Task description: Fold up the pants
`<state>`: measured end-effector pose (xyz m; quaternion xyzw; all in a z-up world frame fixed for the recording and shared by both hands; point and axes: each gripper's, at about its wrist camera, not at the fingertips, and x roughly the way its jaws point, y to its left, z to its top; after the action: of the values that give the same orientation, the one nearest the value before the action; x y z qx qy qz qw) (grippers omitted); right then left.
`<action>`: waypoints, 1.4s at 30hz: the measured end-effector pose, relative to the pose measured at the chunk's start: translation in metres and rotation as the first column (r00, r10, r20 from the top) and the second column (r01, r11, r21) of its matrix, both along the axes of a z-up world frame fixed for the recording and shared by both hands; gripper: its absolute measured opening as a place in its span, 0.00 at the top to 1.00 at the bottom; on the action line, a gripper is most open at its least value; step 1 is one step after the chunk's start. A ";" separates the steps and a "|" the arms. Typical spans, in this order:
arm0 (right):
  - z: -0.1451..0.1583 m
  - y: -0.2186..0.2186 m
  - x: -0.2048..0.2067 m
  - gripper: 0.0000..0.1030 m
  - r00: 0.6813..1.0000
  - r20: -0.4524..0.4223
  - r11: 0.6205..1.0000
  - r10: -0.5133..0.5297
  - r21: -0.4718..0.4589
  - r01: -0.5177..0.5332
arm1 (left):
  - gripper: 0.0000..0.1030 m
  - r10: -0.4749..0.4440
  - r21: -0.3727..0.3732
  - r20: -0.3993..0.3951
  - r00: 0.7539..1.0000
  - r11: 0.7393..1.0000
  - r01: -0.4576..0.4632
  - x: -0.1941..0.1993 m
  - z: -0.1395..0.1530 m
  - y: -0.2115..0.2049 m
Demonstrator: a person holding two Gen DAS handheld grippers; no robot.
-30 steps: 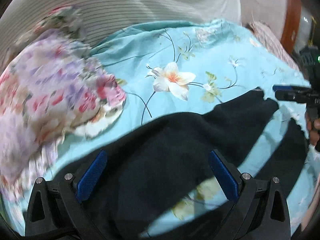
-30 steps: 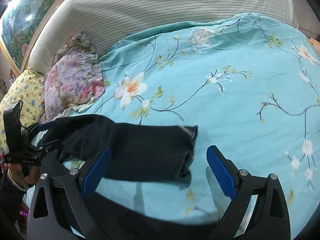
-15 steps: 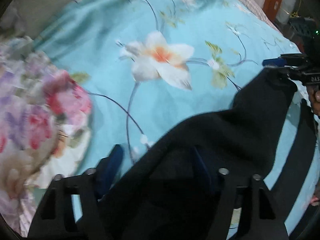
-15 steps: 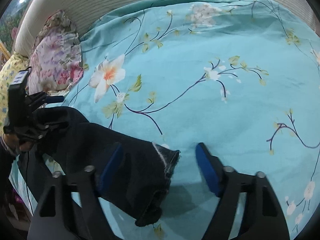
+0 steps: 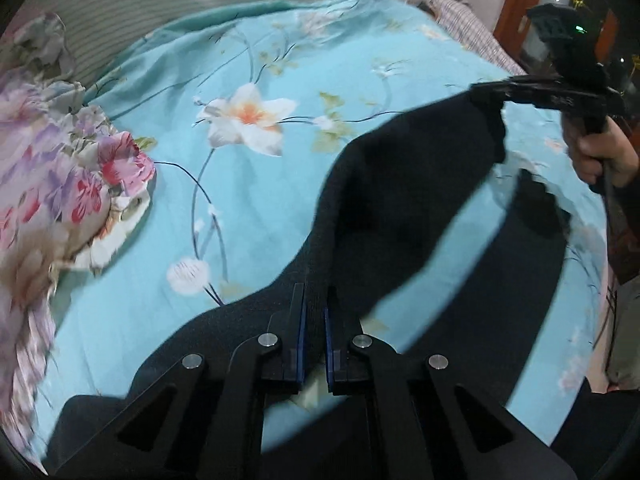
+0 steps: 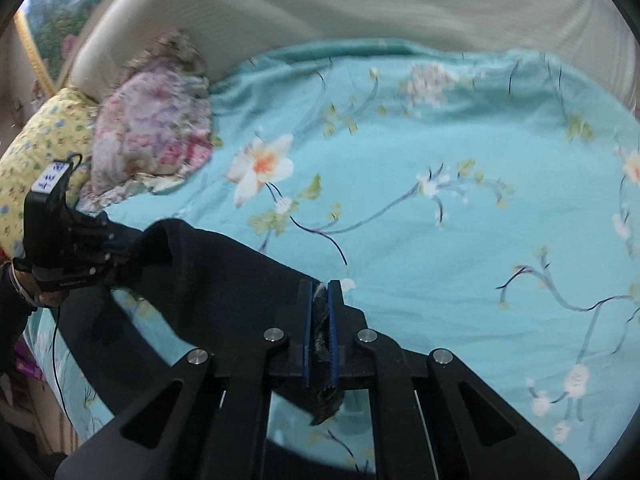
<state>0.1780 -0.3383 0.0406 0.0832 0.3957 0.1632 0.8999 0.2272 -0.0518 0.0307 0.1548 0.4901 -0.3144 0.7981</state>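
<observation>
Dark navy pants (image 5: 404, 200) hang stretched between my two grippers above a turquoise floral bedspread (image 5: 248, 184). My left gripper (image 5: 315, 308) is shut on one end of the pants. My right gripper (image 6: 319, 300) is shut on the other end, where a frayed hem shows between the pads. In the left wrist view the right gripper (image 5: 486, 92) pinches the far corner of the pants. In the right wrist view the left gripper (image 6: 120, 246) holds the pants (image 6: 224, 276) at the left.
A pink and purple floral pillow (image 6: 156, 136) and a yellow floral pillow (image 6: 36, 144) lie at the bed's head. A pale striped headboard (image 6: 320, 4) runs behind. A checked cloth (image 5: 468, 20) lies at the far bed edge.
Both grippers, open around the pants a second ago, have closed on the cloth. The pants have been lifted off the bedspread and pulled taut between them.
</observation>
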 end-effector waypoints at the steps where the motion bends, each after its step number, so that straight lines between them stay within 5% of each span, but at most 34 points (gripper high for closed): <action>1: 0.004 -0.003 -0.005 0.92 1.000 0.005 1.000 0.004 -0.009 -0.004 | 0.95 0.000 -0.014 -0.002 1.000 1.000 0.000 -0.009 0.002 -0.002; 15: 0.000 -0.006 -0.103 0.93 0.985 0.033 0.983 0.169 -0.079 -0.166 | 0.95 0.026 -0.099 -0.052 0.998 0.995 -0.031 -0.095 -0.005 -0.002; 35: -0.057 0.011 -0.158 0.93 0.970 -0.161 0.940 0.182 -0.260 -0.220 | 0.93 0.000 -0.117 -0.125 0.992 0.993 -0.015 -0.142 -0.034 -0.014; 38: -0.058 0.010 -0.158 0.92 0.976 -0.154 0.950 0.156 -0.247 -0.191 | 0.84 0.018 -0.115 -0.146 0.989 0.993 -0.035 -0.144 -0.041 -0.013; 42: -0.042 0.008 -0.170 0.72 0.987 -0.121 0.962 0.108 -0.236 -0.135 | 0.58 0.038 -0.148 -0.151 0.988 0.987 -0.060 -0.155 -0.037 -0.003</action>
<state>0.0079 -0.3299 -0.0017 -0.0434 0.4649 0.1637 0.8690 0.0721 -0.0553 -0.0067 0.0576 0.5261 -0.3418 0.7766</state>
